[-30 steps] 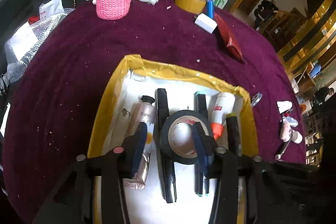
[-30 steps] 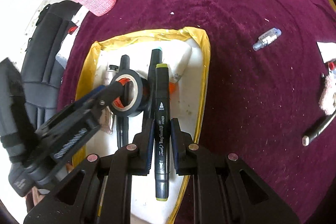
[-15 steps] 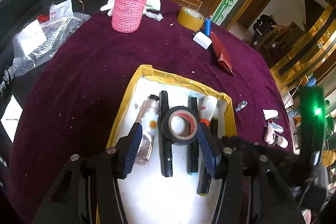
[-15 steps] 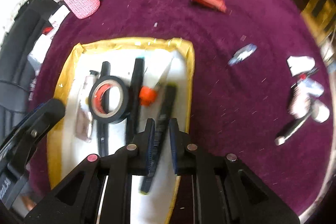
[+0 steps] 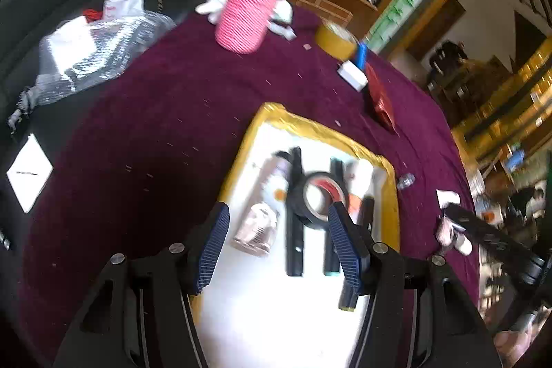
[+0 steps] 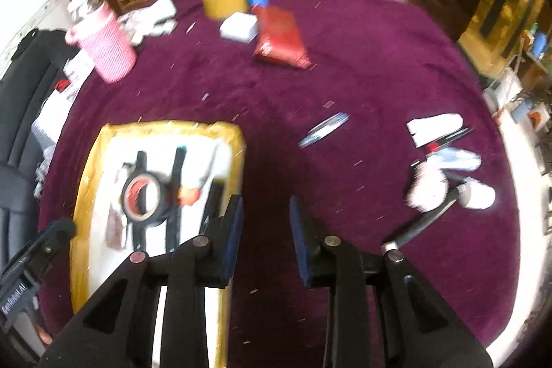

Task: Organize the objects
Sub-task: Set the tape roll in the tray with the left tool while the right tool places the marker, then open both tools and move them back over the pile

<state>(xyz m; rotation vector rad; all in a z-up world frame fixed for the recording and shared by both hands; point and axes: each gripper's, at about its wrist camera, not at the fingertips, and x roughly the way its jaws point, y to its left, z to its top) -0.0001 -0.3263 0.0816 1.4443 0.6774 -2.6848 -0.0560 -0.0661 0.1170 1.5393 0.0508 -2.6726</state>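
Our fingers (image 5: 211,244) on the left gripper (image 5: 276,247) are standing wide apart and gripping nothing, and we are holding them above the near part of the yellow-edged tray (image 5: 241,154), which is sitting on the purple tabletop (image 5: 155,112). Through the gap we are seeing the black tape roll (image 5: 315,200) lying inside the tray, resting across two black markers (image 5: 295,216) that are lying side by side along the tray's length. Left of the roll a pale tube (image 5: 265,206) is lying flat on the white floor of the tray, and right of it another dark marker (image 5: 362,219) is lying close to the right wall, partly hidden behind the right finger. Our right gripper (image 6: 265,240) is also spread open and empty, and we are holding it over bare purple cloth just beside the tray's right wall (image 6: 238,161), with its left finger (image 6: 233,237) overlapping that wall in the right wrist view. Farther out on the tabletop, well apart from the tray, a small blurred blue-and-silver item (image 6: 324,128) is lying alone, and a loose cluster of white and dark things (image 6: 445,175) is lying near the right edge. At the far side we are seeing a pink knitted holder (image 5: 246,12), a yellow tape roll (image 6: 224,0), a white box (image 6: 239,28) and a red packet (image 6: 279,37) touching that box.
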